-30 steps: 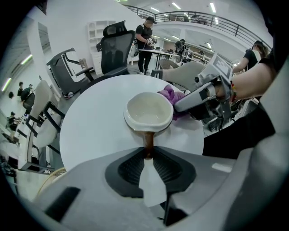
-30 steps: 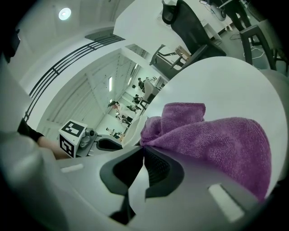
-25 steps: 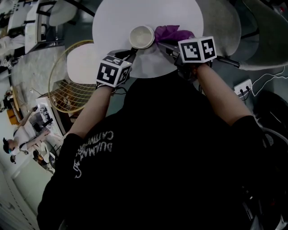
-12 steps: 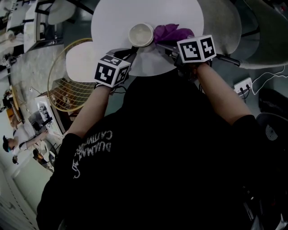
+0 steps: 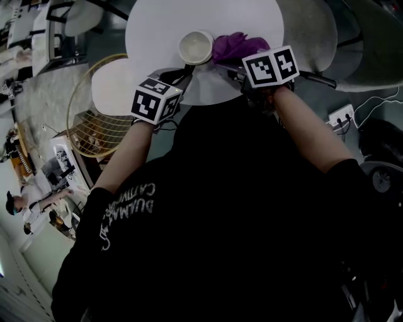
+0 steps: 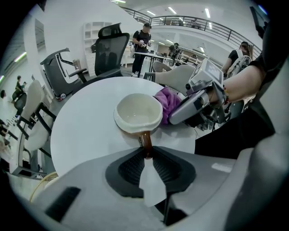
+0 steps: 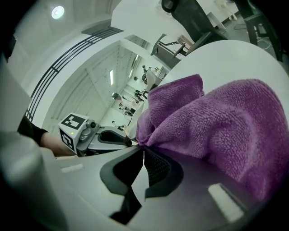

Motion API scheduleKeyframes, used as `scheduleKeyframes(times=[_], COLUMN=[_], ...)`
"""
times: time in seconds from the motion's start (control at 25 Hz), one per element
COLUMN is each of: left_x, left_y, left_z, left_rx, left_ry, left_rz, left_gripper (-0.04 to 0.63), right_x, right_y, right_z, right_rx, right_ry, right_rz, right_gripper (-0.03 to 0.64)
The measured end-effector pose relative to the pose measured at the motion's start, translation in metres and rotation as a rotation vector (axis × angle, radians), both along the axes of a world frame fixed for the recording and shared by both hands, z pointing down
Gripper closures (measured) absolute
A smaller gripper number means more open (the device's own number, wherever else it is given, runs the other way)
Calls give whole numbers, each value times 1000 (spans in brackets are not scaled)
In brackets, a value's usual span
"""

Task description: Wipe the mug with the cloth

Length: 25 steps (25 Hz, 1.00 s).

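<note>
Cloth [image 5: 236,45] edged nearer the mug [image 5: 196,47] on round white table [image 5: 189,16], chairs [image 6: 110,49] beyond

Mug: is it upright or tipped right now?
Upright. The mug has its mouth facing up in the left gripper view, showing an empty white inside; the left gripper grips its brown handle.

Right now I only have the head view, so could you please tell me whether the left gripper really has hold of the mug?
Observer: Yes. The left gripper is closed on the mug by its brown handle.
Operator: Thanks. Does the right one have the cloth?
Observer: The right gripper pinches a fold of the purple cloth at its jaw tips.
Operator: Is the cloth on the mug?
Observer: In the left gripper view it looks pressed against the mug's outer wall.
</note>
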<state>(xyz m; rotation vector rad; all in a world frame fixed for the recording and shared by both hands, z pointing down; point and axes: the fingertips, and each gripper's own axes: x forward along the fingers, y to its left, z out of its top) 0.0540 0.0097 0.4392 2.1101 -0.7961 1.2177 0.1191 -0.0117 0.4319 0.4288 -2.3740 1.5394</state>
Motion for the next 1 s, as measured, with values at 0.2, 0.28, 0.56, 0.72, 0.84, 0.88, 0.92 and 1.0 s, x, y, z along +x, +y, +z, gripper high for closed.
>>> scheduleKeyframes(times=[0.2,0.28,0.56,0.72,0.84,0.88,0.92,1.0], left_x=[5,4,5,6,9,11,13,16], left_y=[2,3,3,3,4,5,5,7], left_z=[0,1,1,1,1,1,1,0], left_rx=[10,10,10,4,2,1,0,-3], left_ry=[18,21,42,57,67,72,77,86], left_rz=[-4,-5,-9,-12,-14,-15,-15,-17], left_gripper=[532,532,532,532,532,532,532,531], right_x=[-2,-5,-13,-17,-17,-17,-17,-17], right_y=[9,12,14,13,15,15,16,18], right_z=[4,6,10,11,12,12,12,11], right_rx=[-11,-16,-29,-37,-44,-48,-52,-59], right_ry=[22,34,56,57,53,49,46,41], right_rz=[-10,-17,-25,-31,-30,-27,-24,-21], right_gripper=[606,606,607,607,609,609,609,609])
